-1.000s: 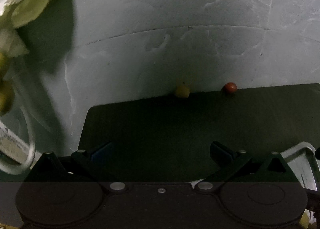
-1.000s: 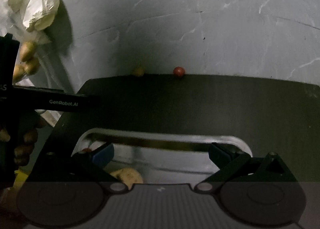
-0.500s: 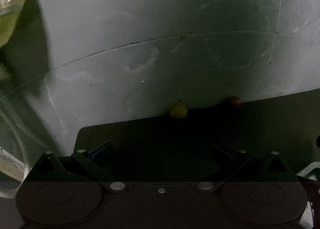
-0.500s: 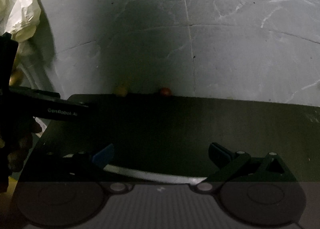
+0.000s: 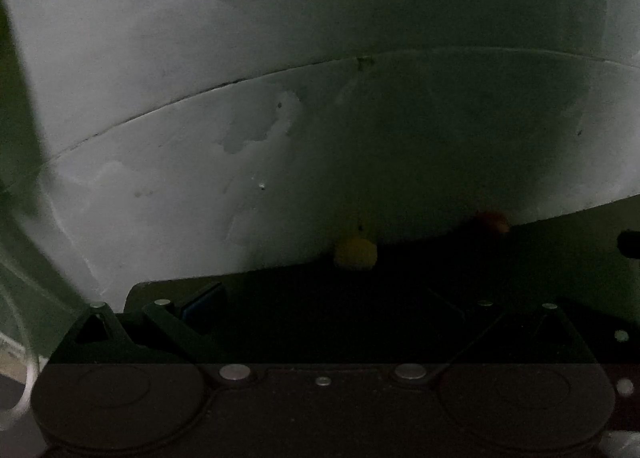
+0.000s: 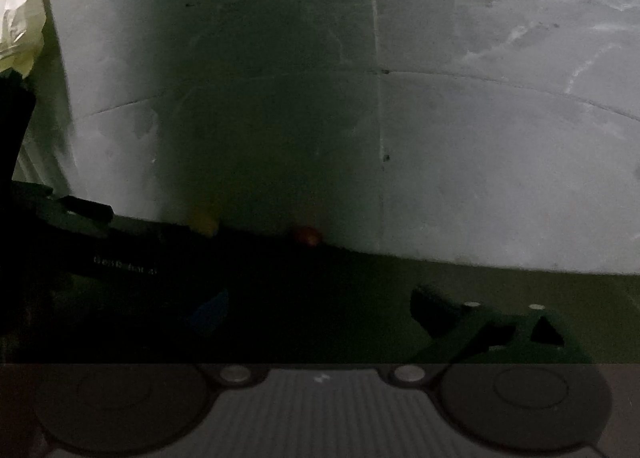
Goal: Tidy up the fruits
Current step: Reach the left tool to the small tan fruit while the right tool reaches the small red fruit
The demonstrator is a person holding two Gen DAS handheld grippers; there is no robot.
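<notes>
pretty dim overall, greenish cast, grey wall (image 5: pixel 280 58) brightest up top, big soft shadow pooling low on it, dark mat (image 6: pixel 520 290) nearly black, yellow fruit (image 5: pixel 355 253) and red fruit (image 6: pixel 306 235) smeared by blur, fisheye bending the edges

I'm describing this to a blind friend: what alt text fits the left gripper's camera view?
Dim view: a yellow fruit and a red fruit sit at the far edge of a dark mat, against a grey wall. The open left gripper holds nothing.

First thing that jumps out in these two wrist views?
Two small fruits at the far edge of the dark mat, against the grey wall: a yellow fruit and a red fruit to its right. Both tools, left tool and right tool, are open and empty.
</notes>
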